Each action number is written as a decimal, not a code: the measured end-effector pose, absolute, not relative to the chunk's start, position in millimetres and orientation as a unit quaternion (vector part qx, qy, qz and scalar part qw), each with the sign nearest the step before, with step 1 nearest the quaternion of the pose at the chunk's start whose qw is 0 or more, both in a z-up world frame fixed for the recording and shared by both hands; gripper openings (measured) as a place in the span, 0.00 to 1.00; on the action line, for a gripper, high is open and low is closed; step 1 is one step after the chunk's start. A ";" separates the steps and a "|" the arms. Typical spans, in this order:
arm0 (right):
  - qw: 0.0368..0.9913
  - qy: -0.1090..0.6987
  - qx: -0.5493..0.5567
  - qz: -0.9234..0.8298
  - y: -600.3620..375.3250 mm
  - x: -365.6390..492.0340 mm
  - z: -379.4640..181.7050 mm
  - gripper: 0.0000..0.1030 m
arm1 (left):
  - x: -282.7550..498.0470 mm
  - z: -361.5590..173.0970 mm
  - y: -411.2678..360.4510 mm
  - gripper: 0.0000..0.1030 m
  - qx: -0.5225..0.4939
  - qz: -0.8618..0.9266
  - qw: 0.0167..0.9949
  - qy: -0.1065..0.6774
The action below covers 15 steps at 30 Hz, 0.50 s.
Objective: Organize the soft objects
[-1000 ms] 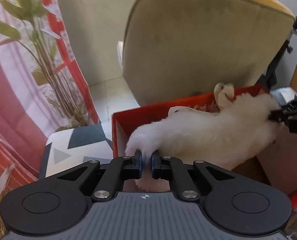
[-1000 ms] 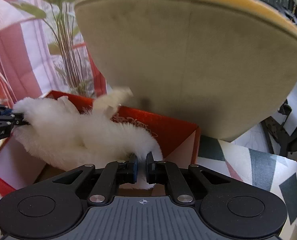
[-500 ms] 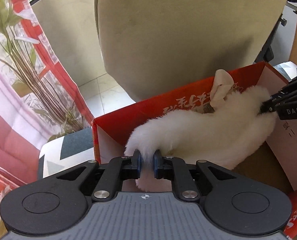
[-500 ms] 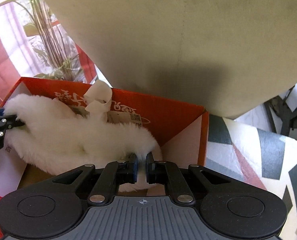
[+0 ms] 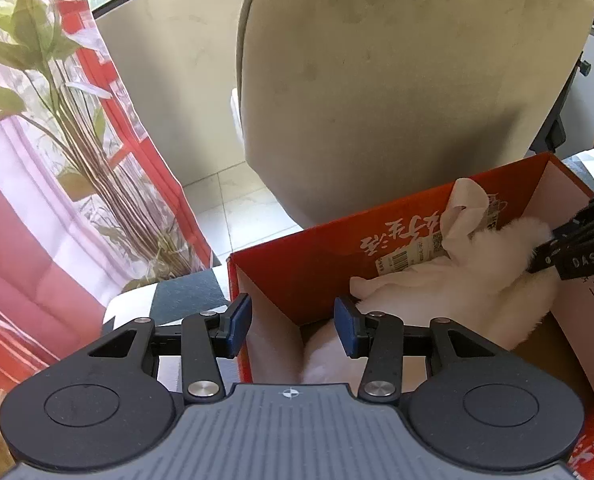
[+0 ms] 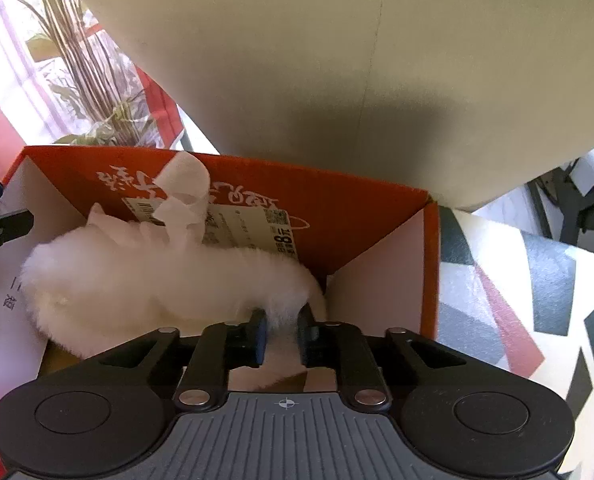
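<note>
A white fluffy plush toy (image 6: 145, 284) lies inside an open red cardboard box (image 6: 337, 216). It also shows in the left wrist view (image 5: 457, 292), in the box (image 5: 297, 264). My left gripper (image 5: 293, 324) is open and empty, its jaws straddling the box's near corner. My right gripper (image 6: 281, 332) has its jaws partly apart with a tuft of the plush's fur still between them. The right gripper also shows in the left wrist view (image 5: 573, 252), at the plush's far end.
A beige padded chair back (image 5: 397, 80) stands right behind the box. A potted plant (image 5: 77, 128) and red-white curtain are at the left. The box rests on a geometric-patterned cushion (image 6: 517, 300).
My left gripper has opened and let go of the plush, which now lies lower in the box. My right gripper's jaws have widened around the fur.
</note>
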State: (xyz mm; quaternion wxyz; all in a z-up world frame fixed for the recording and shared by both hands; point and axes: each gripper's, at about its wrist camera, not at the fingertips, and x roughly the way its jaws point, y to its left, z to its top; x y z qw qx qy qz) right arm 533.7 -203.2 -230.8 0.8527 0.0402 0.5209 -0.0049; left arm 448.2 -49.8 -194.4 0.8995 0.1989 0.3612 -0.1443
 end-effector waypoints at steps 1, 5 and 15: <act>0.854 0.518 0.039 -0.005 -203.7 531.7 -227.6 0.19 | 445.6 -191.6 -49.2 0.46 0.196 -0.144 0.901 0.359; 0.865 0.500 0.039 -0.013 -204.5 515.8 -207.6 0.44 | 435.4 -180.5 -47.6 0.50 0.179 -0.143 0.909 0.350; 0.889 0.454 0.046 -0.035 -199.4 464.4 -161.4 0.92 | 379.4 -142.4 -25.4 1.00 0.111 -0.154 0.928 0.320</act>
